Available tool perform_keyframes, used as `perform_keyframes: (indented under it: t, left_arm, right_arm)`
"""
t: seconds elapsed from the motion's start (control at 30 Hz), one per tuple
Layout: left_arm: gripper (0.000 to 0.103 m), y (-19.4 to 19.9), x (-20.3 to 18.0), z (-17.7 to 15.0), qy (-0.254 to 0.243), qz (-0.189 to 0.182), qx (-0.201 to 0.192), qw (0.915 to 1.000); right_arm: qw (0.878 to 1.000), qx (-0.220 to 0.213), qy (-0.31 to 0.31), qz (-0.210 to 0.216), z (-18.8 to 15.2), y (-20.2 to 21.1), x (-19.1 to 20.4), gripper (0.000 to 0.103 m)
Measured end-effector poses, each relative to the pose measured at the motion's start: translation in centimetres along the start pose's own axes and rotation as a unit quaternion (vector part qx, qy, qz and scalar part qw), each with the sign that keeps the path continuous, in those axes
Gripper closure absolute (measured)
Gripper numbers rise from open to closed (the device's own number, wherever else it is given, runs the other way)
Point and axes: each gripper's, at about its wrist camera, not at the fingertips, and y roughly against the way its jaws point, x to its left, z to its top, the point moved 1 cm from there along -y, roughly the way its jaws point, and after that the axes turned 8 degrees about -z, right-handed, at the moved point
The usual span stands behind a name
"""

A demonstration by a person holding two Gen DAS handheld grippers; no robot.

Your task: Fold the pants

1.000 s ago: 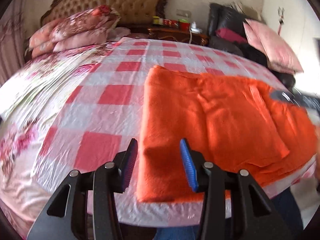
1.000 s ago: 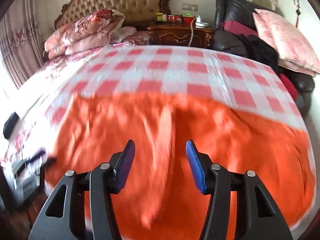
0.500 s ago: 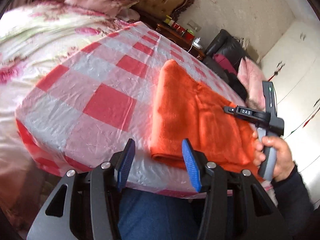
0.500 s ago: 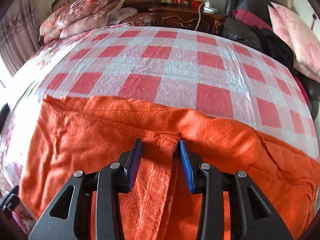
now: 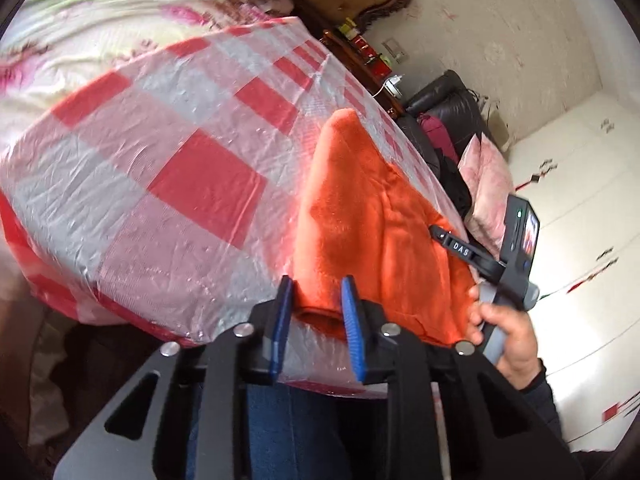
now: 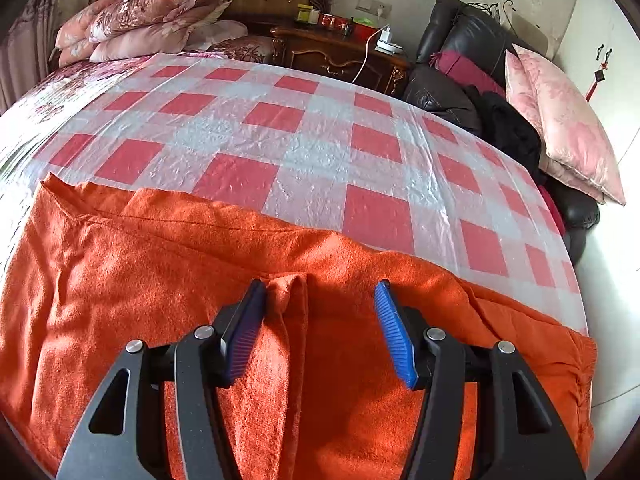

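The orange fleece pants (image 6: 140, 280) lie folded along the near edge of the bed's red-and-white checked plastic sheet (image 6: 312, 148). My left gripper (image 5: 318, 314) is at their near left corner (image 5: 320, 296); its jaws are closing, and the thick corner fills the gap and touches both blue pads. My right gripper (image 6: 320, 320) rests over the middle of the pants, its jaws opening. A raised ridge of cloth (image 6: 290, 300) stands between them beside the left pad, free of the right one. In the left wrist view a hand (image 5: 508, 332) holds that right gripper (image 5: 440, 236) on the pants.
Stacked floral quilts (image 6: 144, 16) lie by the padded headboard. A dark wooden nightstand (image 6: 340, 56) stands behind the bed. A black leather chair (image 6: 472, 64) with dark clothes and pink cushions (image 6: 560, 120) stands at the right. The person's blue-clad legs (image 5: 308, 432) are against the bed's near edge.
The left gripper rolled and came down to the pants' near left corner, and its jaws narrowed onto it. The right gripper settled on the pants, narrowed around a ridge, then widened again.
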Motion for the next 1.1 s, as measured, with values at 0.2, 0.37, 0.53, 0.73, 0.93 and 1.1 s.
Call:
perform_keyframes:
  t: [0.2, 0.37, 0.53, 0.73, 0.93, 1.1]
  left_arm:
    - [0.089, 0.0, -0.1, 0.1, -0.003, 0.001, 0.002, 1.0000]
    - [0.090, 0.0, -0.5, 0.1, -0.007, 0.001, 0.000, 1.0000]
    - [0.090, 0.1, -0.5, 0.1, -0.007, 0.003, 0.000, 1.0000]
    - [0.079, 1.2, -3.7, 0.6, -0.126, 0.108, -0.056, 0.9845]
    - [0.079, -4.2, -9.9, 4.9, -0.307, 0.131, -0.024, 0.9424]
    - [0.084, -14.8, -12.0, 7.3, -0.476, 0.160, 0.110, 0.8580]
  right_arm:
    - [1.000, -0.001, -0.003, 0.004, 0.0, -0.2, -0.1, 0.048]
    - [1.000, -0.003, -0.005, 0.006, -0.1, -0.2, -0.1, 0.046]
    - [1.000, -0.005, -0.005, 0.006, -0.2, -0.2, -0.1, 0.045]
    - [0.997, -0.077, 0.006, 0.028, -0.2, 4.6, 1.4, 0.045]
    - [0.987, -0.033, -0.015, 0.156, -1.0, 6.1, 4.8, 0.045]
    - [0.986, 0.024, -0.035, 0.163, -3.4, 4.4, 5.6, 0.045]
